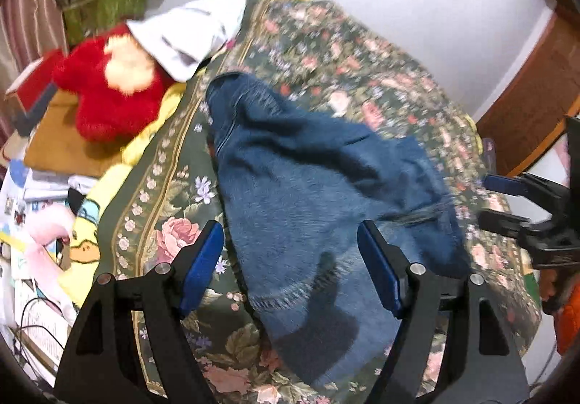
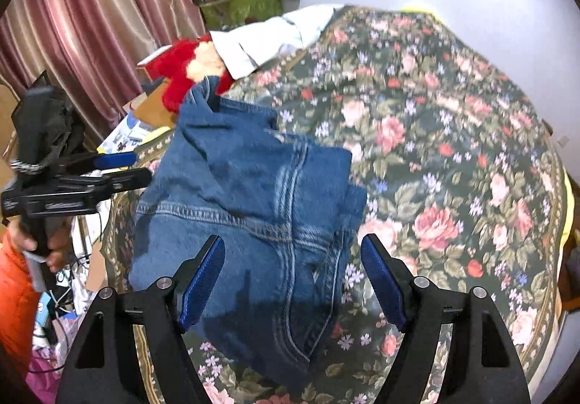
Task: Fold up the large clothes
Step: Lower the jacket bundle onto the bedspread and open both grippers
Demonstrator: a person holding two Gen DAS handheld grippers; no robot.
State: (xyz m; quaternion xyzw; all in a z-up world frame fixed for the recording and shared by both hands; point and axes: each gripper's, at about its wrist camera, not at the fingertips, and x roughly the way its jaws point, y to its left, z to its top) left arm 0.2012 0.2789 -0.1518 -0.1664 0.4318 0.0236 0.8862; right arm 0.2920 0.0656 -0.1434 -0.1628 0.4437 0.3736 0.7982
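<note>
Bedroom scene: floral bedspread (image 2: 435,135) covers the bed, white wall behind, pink curtain (image 2: 90,23) at 10 o'clock in the right wrist view. Folded jeans (image 2: 253,208) lie on the bedspread, waistband end toward 11 o'clock, roughly doubled over, with one edge bunched. Left gripper (image 1: 290,266) hangs above the denim, jaws wide apart, nothing between the pads. Right gripper (image 2: 291,277) likewise spread and empty over the seat seam. Judgement: both released so the fold can settle flat. Red plush toy (image 1: 105,92) and white garment (image 1: 188,34) sit at 10–11 o'clock, clear of the jeans.
</note>
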